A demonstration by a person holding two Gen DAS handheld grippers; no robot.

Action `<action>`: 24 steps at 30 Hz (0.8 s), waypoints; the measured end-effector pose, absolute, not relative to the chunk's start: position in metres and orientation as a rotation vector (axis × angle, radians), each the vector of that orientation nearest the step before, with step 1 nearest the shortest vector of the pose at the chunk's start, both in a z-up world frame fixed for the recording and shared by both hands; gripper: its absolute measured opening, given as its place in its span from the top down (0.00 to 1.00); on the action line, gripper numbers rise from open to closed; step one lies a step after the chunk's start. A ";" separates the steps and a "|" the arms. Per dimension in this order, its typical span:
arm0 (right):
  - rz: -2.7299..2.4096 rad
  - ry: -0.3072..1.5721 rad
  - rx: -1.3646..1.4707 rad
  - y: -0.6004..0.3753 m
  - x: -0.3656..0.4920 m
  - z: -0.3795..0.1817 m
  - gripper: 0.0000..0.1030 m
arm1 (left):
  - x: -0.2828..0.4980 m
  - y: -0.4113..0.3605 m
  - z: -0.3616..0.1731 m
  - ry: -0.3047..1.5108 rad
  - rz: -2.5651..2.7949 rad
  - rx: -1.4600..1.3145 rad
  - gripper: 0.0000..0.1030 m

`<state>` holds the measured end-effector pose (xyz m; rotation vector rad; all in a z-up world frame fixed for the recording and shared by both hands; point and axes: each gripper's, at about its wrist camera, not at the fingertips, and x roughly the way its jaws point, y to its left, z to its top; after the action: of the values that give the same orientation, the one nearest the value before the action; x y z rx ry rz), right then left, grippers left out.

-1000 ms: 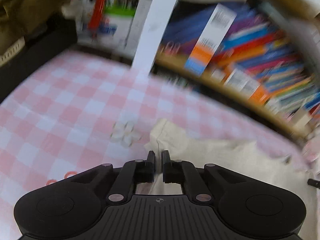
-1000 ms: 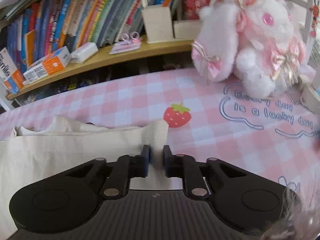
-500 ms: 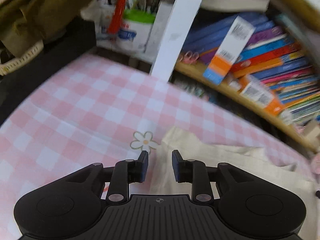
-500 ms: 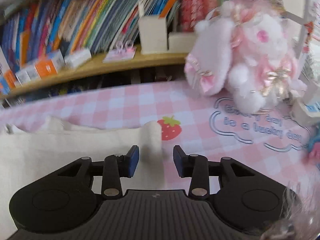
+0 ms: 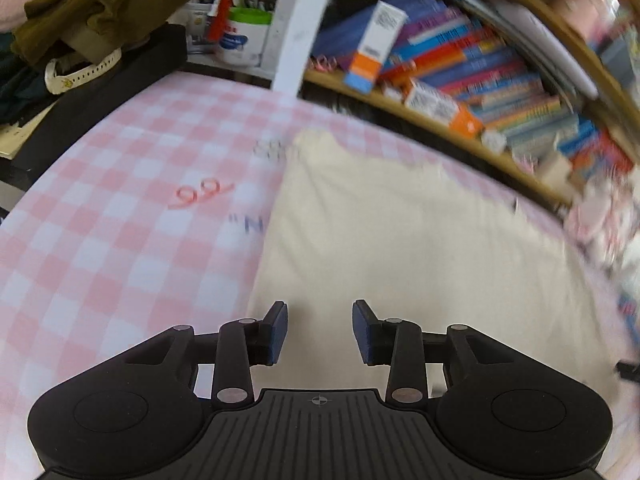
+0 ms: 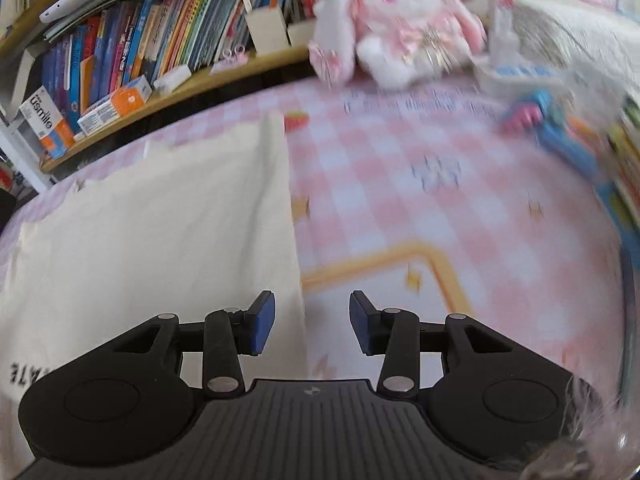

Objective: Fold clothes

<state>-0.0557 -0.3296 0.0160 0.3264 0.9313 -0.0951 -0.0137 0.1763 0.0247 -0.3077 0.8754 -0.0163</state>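
**Both grippers let go of a folded cream garment on a pink checked table**

The cream cotton garment (image 5: 400,264) lies flat on the pink-and-white checked tablecloth (image 5: 112,208), its far edge near the curved wooden bookshelf (image 6: 168,100) packed with bright book spines. The left black two-finger gripper (image 5: 320,330) hangs over the garment's near left side, its jaws having just been opening — they stand apart with blue pads showing and no cloth pinched between them. The right black two-finger gripper (image 6: 312,326) sits astride the garment's straight right edge, one finger over cloth and the other over bare tablecloth; its jaws have likewise just been opening and clamp nothing. A white and pink plush rabbit (image 6: 400,28) sits well apart at the table's back.

The fold looks laid and released, with printed lettering just visible at the cloth's near left corner in the right wrist view. The next fold likely calls for a fresh grip at the near edge or corners — both grippers should take hold at matching points, pinch all layers together, and lift evenly so the straight side edges stay aligned. Uneven pulls would probably skew the stack or drag the tablecloth along.
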 end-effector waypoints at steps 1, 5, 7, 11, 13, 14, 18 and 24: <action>-0.091 0.939 0.346 -0.328 -0.063 0.015 0.62 | -0.018 0.173 0.022 0.884 -0.015 -0.302 0.65; -0.058 0.981 0.410 -0.324 -0.083 0.009 0.62 | -0.030 0.165 0.015 0.904 0.008 -0.318 0.65; -0.035 0.995 0.438 -0.323 -0.088 0.006 0.62 | -0.033 0.163 0.011 0.914 0.027 -0.340 0.64; -0.010 1.011 0.438 -0.323 -0.089 0.004 0.63 | -0.033 0.160 0.011 0.925 0.064 -0.376 0.59; 0.019 1.025 0.408 -0.322 -0.088 0.005 0.89 | -0.032 0.158 0.012 0.930 0.074 -0.377 0.58; 0.037 1.028 0.402 -0.322 -0.088 0.006 0.89 | -0.032 0.158 0.011 0.931 0.080 -0.379 0.58; 0.079 0.927 0.303 -0.316 -0.094 0.029 0.91 | -0.034 0.158 0.010 0.923 0.123 -0.423 0.58; 0.106 0.979 0.249 -0.319 -0.090 0.010 0.90 | -0.047 0.160 0.016 0.904 0.205 -0.499 0.58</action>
<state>-0.0897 -0.3191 0.0104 0.2492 0.9792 0.1057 -0.0470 0.1605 0.0157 -0.4992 0.9041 0.2053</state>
